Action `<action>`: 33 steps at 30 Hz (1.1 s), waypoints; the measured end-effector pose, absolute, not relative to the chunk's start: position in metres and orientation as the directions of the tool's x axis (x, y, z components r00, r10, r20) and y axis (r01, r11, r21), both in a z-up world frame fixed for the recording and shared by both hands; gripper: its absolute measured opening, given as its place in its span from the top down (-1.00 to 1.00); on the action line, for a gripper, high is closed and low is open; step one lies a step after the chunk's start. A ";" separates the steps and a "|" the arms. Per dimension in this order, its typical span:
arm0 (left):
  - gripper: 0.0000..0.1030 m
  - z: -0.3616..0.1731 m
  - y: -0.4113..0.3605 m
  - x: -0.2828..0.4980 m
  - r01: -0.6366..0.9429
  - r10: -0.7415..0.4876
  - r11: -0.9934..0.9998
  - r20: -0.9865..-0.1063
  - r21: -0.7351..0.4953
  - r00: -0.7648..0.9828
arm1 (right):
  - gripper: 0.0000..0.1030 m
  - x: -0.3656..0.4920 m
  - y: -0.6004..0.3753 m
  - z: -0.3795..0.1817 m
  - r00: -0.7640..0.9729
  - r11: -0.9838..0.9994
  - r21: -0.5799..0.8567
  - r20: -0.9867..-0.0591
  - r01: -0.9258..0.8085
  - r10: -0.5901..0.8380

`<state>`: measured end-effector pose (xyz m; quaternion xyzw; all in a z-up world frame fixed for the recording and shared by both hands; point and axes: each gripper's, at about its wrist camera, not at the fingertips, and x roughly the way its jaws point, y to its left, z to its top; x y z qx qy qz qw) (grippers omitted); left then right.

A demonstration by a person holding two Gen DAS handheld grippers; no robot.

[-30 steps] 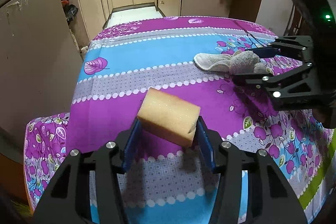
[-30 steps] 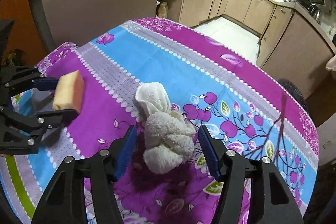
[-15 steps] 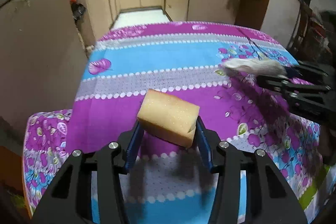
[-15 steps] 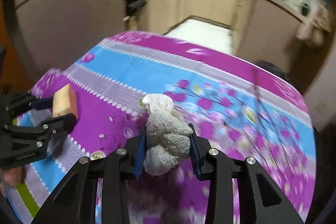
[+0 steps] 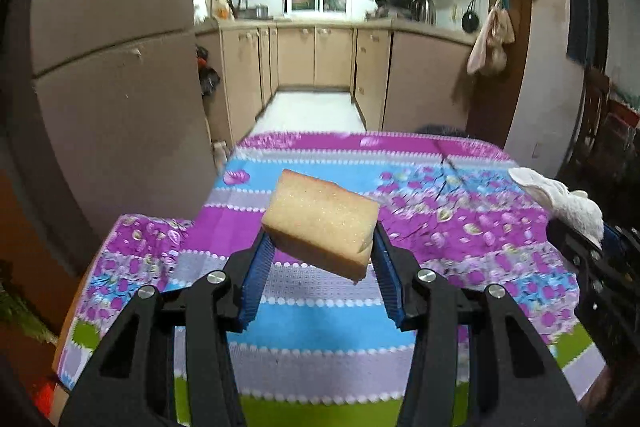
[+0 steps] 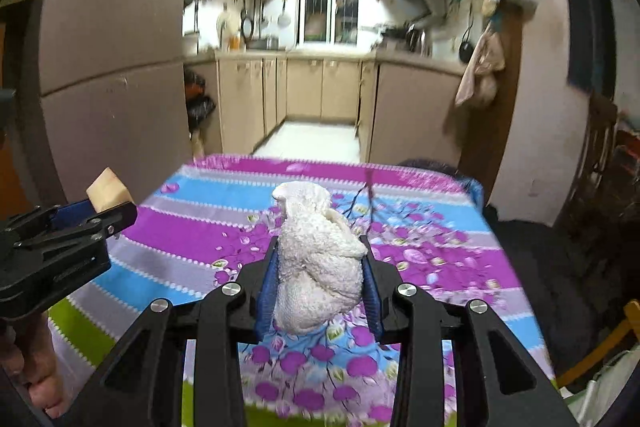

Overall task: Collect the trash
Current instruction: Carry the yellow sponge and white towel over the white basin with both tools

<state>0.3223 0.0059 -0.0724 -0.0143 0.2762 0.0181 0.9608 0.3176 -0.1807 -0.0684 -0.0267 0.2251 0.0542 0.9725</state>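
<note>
Trash in hand on both sides: yellow rectangular foam sponge (image 5: 322, 223) clamped tilted in left gripper (image 5: 320, 267), clear above floral purple-and-blue tablecloth (image 5: 460, 235); white knotted terry cloth (image 6: 316, 267) pinched upright in right gripper (image 6: 318, 283); probably held high for carrying off; no bin visible.
</note>
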 end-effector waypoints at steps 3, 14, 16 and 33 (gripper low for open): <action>0.09 -0.058 -0.001 0.303 -0.049 0.031 0.999 -0.504 -0.023 0.863 | 0.27 0.288 -0.188 -0.052 0.915 0.994 -0.025 -0.393 -0.108 0.089; 0.09 -0.025 -0.024 0.256 -0.022 -0.001 0.999 -0.452 -0.047 0.892 | 0.27 0.221 -0.224 -0.012 0.942 0.998 0.008 -0.329 -0.067 0.066; 0.09 -0.021 -0.033 0.250 -0.006 -0.018 0.999 -0.448 -0.053 0.894 | 0.27 0.211 -0.234 -0.005 0.945 0.999 0.011 -0.324 -0.049 0.050; 0.09 -0.003 -0.155 0.217 0.255 -0.255 0.965 -0.411 -0.055 0.875 | 0.27 0.125 -0.358 0.019 0.925 0.978 0.008 -0.326 0.211 -0.196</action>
